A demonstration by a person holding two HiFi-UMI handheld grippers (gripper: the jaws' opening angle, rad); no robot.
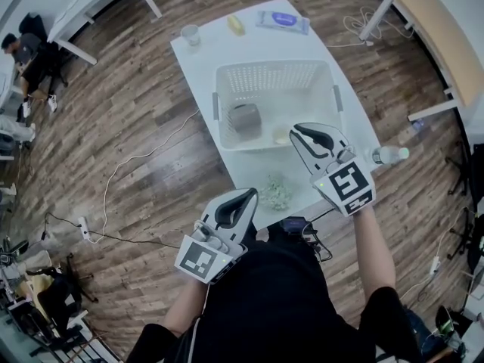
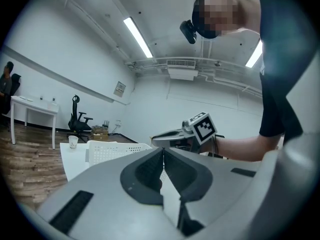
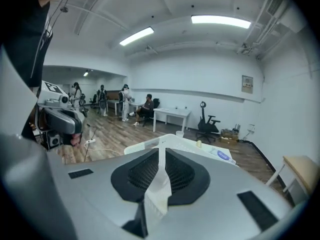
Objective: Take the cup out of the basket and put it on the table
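A white slatted basket (image 1: pixel 276 78) stands in the middle of the white table (image 1: pixel 204 59). Inside it a grey cup-shaped thing (image 1: pixel 246 119) lies at the left, and a small pale object (image 1: pixel 281 134) rests near the front wall. My right gripper (image 1: pixel 296 130) is shut and empty, with its tips over the basket's front right part. Its jaws meet in the right gripper view, right gripper (image 3: pixel 161 151). My left gripper (image 1: pixel 252 195) is shut and empty too, at the table's near edge, short of the basket. The left gripper (image 2: pixel 163 151) looks towards the basket (image 2: pixel 112 151).
At the far end of the table stand a paper cup (image 1: pixel 190 35), a yellow item (image 1: pixel 237 24) and a wipes pack (image 1: pixel 283 20). A crumpled clear wrapper (image 1: pixel 276 191) lies near the front edge. A bottle (image 1: pixel 389 155) lies at the right edge. Cables run over the wooden floor.
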